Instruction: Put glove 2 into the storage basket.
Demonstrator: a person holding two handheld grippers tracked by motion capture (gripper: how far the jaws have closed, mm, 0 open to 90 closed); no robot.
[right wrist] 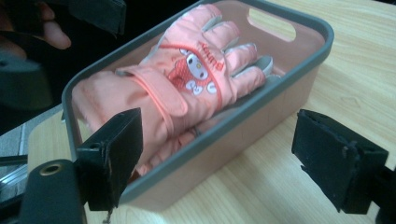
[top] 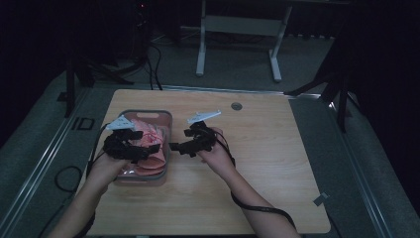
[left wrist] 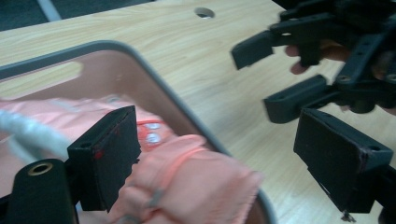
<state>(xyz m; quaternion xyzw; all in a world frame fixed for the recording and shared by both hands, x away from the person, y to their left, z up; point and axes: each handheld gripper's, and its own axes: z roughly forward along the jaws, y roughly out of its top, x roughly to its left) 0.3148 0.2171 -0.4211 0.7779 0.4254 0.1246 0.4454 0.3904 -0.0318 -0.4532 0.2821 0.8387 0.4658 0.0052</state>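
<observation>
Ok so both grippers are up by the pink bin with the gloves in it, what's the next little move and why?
Probably lower the left gripper and close it on the cuff of the top pink fabric glove. Its jaws stand open just above that cuff, over the grey-rimmed pink plastic bin, while the right gripper, also open, waits outside on the wooden table.

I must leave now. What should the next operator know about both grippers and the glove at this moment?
Left gripper: open, over the basket, one jaw beside the cuff of the pink glove.
Right gripper: open, holding nothing, just outside the basket on the table.
The glove lies inside the basket, printed side up. Nothing is gripped yet.
Left to do: probably close on the cuff and lift the glove.
</observation>
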